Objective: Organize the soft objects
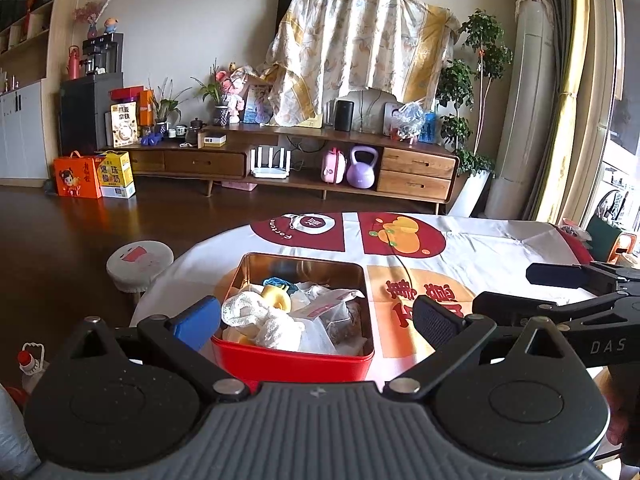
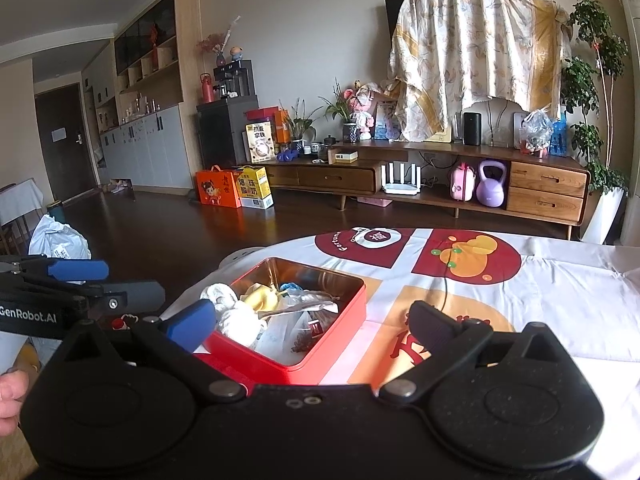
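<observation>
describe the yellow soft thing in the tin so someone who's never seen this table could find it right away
On the clothed table sits an open red tin packed with soft items. Near its middle lies the yellow piece, beside white mesh fabric; it is the only yellow item there.

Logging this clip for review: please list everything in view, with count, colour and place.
Tin box: 1, red outside, gold inside, open, on the table between both grippers.
Soft items in tin: white mesh cloth, yellow piece, blue piece, clear plastic bags.
Tablecloth: 1, white with red and orange prints, over the table.
Stool: 1, white top, left of the table.
TV cabinet: 1, wooden, far wall.
Floral sheet: 1, cream and yellow, draped above the cabinet.
Kettlebell: 1, lilac, cabinet shelf.
Router: 1, white, cabinet shelf.
Gift boxes: 2, orange and yellow, on the floor.
Left gripper: open, empty.
Right gripper: open, empty.
</observation>
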Demonstrator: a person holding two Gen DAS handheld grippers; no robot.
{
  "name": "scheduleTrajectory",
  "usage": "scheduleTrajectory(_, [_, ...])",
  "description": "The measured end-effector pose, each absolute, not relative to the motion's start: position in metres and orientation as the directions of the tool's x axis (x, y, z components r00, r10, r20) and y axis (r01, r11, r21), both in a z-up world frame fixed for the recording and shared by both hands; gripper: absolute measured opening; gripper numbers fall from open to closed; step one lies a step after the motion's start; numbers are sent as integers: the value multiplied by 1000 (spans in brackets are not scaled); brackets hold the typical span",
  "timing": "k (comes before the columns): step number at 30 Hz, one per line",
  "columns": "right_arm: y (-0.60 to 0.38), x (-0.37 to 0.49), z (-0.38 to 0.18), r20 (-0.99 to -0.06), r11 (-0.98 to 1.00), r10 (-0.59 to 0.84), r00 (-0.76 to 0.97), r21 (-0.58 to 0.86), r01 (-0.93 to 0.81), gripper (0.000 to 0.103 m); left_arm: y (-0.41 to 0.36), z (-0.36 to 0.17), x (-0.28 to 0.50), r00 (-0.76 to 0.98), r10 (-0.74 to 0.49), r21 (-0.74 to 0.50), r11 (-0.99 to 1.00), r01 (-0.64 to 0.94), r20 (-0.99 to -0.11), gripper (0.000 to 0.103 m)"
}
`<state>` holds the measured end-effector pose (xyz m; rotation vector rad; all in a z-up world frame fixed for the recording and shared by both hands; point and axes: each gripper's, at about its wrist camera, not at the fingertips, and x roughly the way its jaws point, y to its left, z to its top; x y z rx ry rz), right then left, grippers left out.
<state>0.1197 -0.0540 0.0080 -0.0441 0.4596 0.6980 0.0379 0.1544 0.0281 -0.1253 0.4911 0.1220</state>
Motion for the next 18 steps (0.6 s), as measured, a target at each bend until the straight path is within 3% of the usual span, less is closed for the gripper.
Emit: scheduleTrajectory(18, [-58, 115, 6, -419, 778, 604, 678, 122, -617, 103, 141, 30, 36, 874, 84, -83, 987, -140, -479, 103])
